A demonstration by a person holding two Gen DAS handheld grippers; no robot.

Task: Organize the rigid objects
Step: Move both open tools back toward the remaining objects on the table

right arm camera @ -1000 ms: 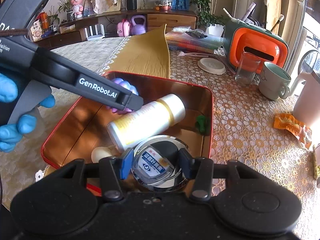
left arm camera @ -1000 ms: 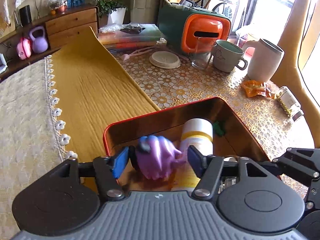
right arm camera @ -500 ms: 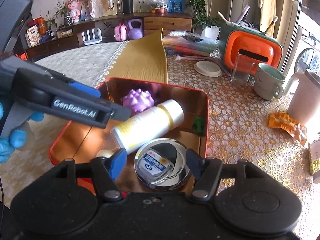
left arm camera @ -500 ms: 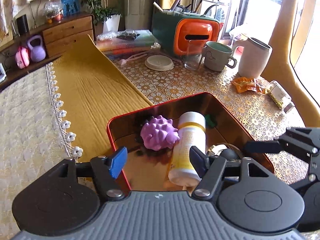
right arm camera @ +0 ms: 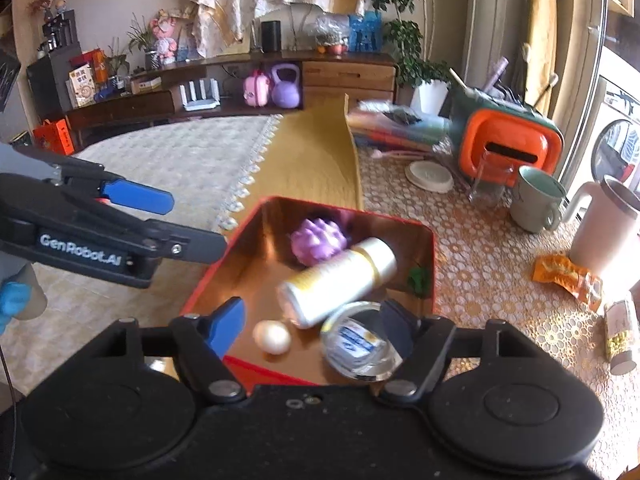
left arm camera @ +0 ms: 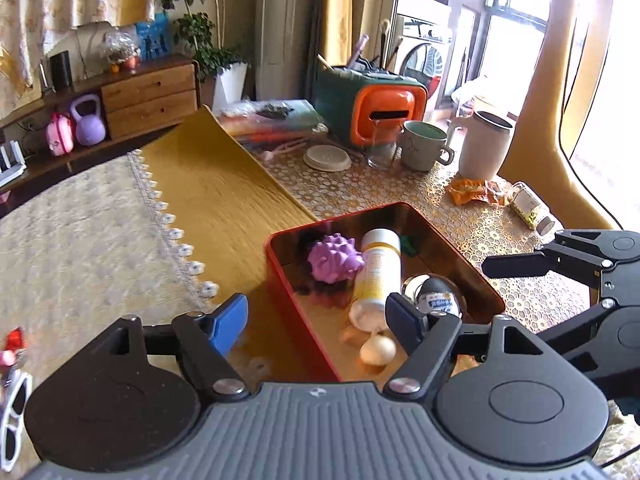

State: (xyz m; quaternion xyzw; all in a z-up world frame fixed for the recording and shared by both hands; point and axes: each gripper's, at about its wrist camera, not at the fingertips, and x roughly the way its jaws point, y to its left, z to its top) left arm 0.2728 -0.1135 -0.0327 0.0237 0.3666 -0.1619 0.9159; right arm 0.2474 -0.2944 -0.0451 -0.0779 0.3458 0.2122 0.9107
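Observation:
A red tin tray (left arm camera: 280, 276) (right arm camera: 352, 214) holds a purple spiky ball (left arm camera: 334, 258) (right arm camera: 318, 240), a white-and-yellow bottle (left arm camera: 376, 276) (right arm camera: 340, 280) on its side, a shiny round tin (left arm camera: 434, 296) (right arm camera: 356, 344), a cream egg-shaped piece (left arm camera: 378, 352) (right arm camera: 272, 336) and a small green thing (left arm camera: 410, 244) (right arm camera: 418, 278). My left gripper (left arm camera: 316, 324) (right arm camera: 196, 224) hovers over the tray's near left wall, its jaws opening, empty. My right gripper (right arm camera: 314, 328) hangs above the round tin with its jaws opening; the pads do not touch it.
Behind the tray stand an orange-and-green box (left arm camera: 380, 116), a glass (left arm camera: 380, 152), a mug (left arm camera: 424, 144) and a white jug (left arm camera: 484, 148). An orange wrapper (left arm camera: 472, 192) and a small jar (left arm camera: 530, 210) lie to the right. A yellow runner (left arm camera: 216, 188) lies left. Sunglasses (left arm camera: 12, 412) sit at the near left.
The left gripper let go of the purple ball, which now rests in the tray, and drew back up and left. The right gripper's jaws widened off the round tin and it rose.

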